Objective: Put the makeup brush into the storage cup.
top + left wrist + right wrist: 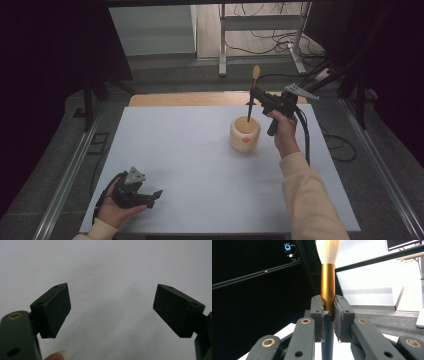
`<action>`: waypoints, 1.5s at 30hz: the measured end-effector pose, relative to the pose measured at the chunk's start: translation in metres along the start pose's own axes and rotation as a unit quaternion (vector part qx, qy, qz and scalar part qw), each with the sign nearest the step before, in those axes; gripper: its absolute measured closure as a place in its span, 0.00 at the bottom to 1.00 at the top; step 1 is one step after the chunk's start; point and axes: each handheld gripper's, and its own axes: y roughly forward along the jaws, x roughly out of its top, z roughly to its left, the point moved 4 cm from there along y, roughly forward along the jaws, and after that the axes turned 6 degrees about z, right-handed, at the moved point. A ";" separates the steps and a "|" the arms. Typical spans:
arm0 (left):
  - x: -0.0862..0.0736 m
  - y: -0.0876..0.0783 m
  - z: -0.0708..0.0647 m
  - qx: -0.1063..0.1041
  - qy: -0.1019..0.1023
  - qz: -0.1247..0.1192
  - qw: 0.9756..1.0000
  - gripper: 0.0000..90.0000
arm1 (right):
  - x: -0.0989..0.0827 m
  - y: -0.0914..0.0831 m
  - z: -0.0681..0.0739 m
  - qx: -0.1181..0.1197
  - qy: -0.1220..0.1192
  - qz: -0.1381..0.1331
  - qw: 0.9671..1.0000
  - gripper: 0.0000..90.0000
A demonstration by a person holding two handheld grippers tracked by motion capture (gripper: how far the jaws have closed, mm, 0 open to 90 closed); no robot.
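We're holding brush (252, 92) upright in clamped right tool (253, 95), handle tip directly above cup (245, 134); left tool (152, 195) spread apart, idling well off cup.

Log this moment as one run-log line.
right gripper: shut on brush, bristles up, above wooden holder | left gripper: open, holding nothing, low over table

No legible text or labels
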 end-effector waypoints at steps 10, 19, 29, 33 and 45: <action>0.000 0.001 -0.001 -0.002 0.003 0.002 1.000 0.17 | -0.013 0.003 -0.001 -0.002 -0.003 0.010 1.000 0.88; 0.000 0.001 -0.001 -0.003 0.005 0.004 1.000 0.17 | -0.033 0.004 -0.002 -0.009 -0.009 0.027 1.000 0.88; 0.000 0.001 -0.001 -0.004 0.006 0.005 1.000 0.17 | -0.040 0.003 -0.004 -0.019 -0.018 0.042 0.999 0.88; 0.000 0.001 -0.001 -0.004 0.006 0.005 1.000 0.17 | -0.041 0.004 -0.004 -0.017 -0.017 0.044 0.999 0.88; 0.000 0.001 -0.001 -0.005 0.006 0.006 1.000 0.17 | -0.041 0.003 -0.003 -0.014 -0.020 0.046 0.999 0.87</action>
